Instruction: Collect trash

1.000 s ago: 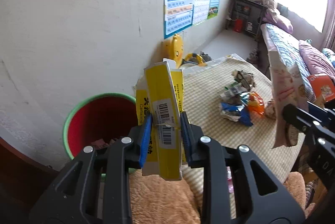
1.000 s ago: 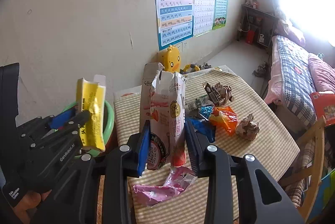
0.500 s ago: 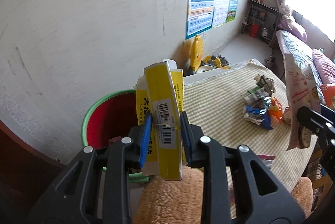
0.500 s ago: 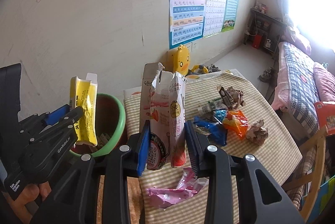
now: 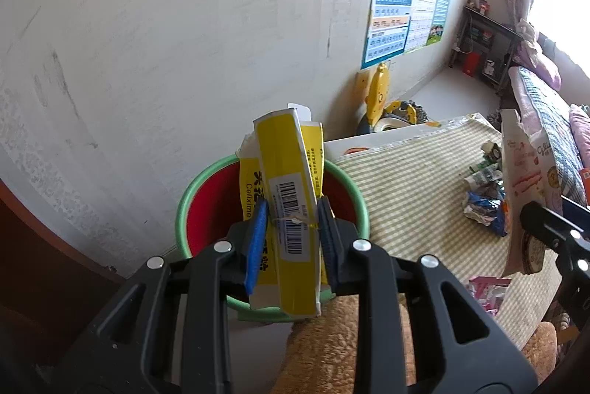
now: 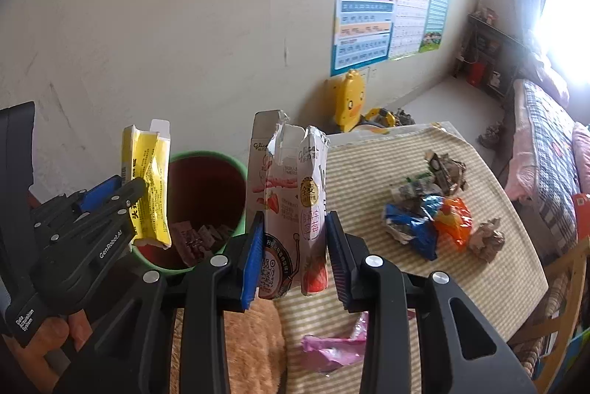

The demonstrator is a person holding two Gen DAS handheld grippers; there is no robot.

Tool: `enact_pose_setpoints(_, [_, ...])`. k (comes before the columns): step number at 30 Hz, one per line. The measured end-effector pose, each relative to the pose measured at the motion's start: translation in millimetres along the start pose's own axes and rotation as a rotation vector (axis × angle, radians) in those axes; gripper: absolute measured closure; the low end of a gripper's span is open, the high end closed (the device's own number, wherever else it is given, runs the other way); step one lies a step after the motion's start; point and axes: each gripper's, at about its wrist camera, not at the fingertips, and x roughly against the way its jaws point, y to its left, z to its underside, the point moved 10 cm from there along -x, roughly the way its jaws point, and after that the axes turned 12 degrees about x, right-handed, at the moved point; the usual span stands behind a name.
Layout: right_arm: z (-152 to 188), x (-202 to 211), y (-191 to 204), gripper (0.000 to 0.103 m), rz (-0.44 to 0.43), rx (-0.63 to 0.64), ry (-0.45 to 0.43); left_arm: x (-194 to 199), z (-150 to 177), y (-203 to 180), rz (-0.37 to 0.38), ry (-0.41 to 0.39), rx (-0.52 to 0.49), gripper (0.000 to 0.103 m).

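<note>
Table (image 6: 398, 150) under a striped cloth carries the remaining litter: a cluster of crumpled wrappers (image 6: 431, 209) at its far side and a pink wrapper (image 6: 332, 349) near the front edge. Bin (image 5: 206, 206), red inside with a green rim, stands on the floor just beside the table's end, against the wall; scraps already lie at its bottom.

Left gripper (image 5: 291, 228) pinches a flattened yellow carton (image 5: 291, 209) upright, directly over the bin mouth in the left wrist view. Right gripper (image 6: 295, 243) pinches a torn strawberry snack box (image 6: 287, 195), which appears to hang over the table edge, beside the bin and not yet above it.

Assessment: the step in hand is the drop. The yellow carton is tall, so it should be lowered inside the rim before release, or it may tip out. The snack box needs carrying across to the opening first, clear of the other gripper.
</note>
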Motion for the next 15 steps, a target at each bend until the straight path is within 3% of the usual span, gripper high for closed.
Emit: enact_pose_setpoints(15, [-6.8,-39.0,29.9,0.07,-0.074,0.017,0.036,-29.4,4.0,39.7,-0.036,0.054,0.061,0.077])
